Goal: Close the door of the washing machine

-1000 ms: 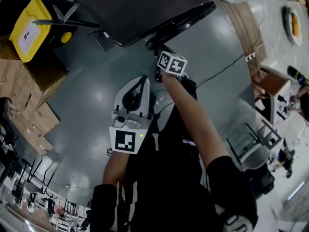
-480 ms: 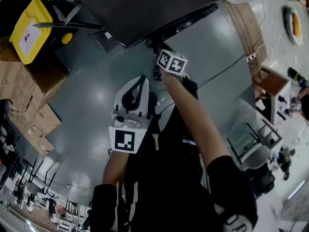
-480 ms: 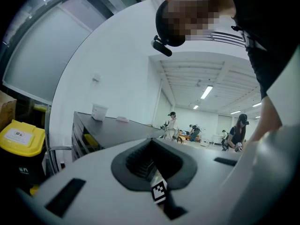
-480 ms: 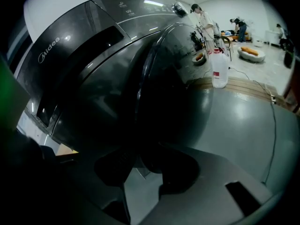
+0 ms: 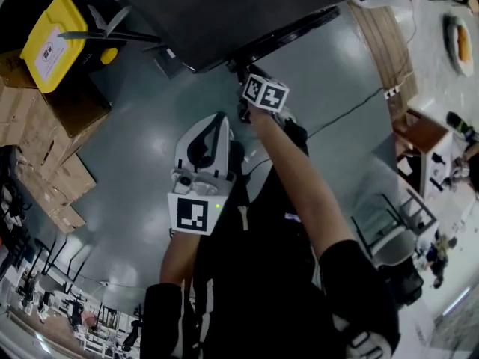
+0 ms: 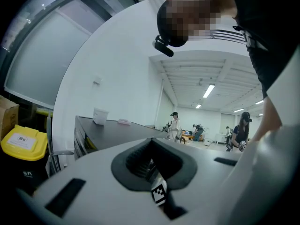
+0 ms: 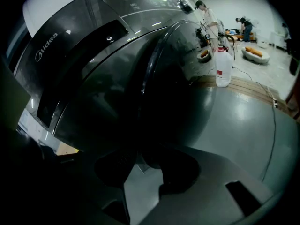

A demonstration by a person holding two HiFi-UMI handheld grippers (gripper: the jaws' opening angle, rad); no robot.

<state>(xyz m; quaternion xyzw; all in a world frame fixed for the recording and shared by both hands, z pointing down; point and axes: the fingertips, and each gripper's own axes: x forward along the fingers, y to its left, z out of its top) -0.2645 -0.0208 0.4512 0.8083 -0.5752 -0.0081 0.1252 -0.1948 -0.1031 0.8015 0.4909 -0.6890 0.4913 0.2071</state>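
While right tool (image 7: 140, 167), jaws half apart and empty, is just beside the open door (image 7: 180, 86) of the washing machine (image 7: 70, 55), left tool (image 5: 210, 128) is closed, idle. Door likely heavy, rigid, slick glass: push at rim.

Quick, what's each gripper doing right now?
Left gripper: closed, empty.
Right gripper: jaws apart at the washing machine door; whether they grip it cannot be told.
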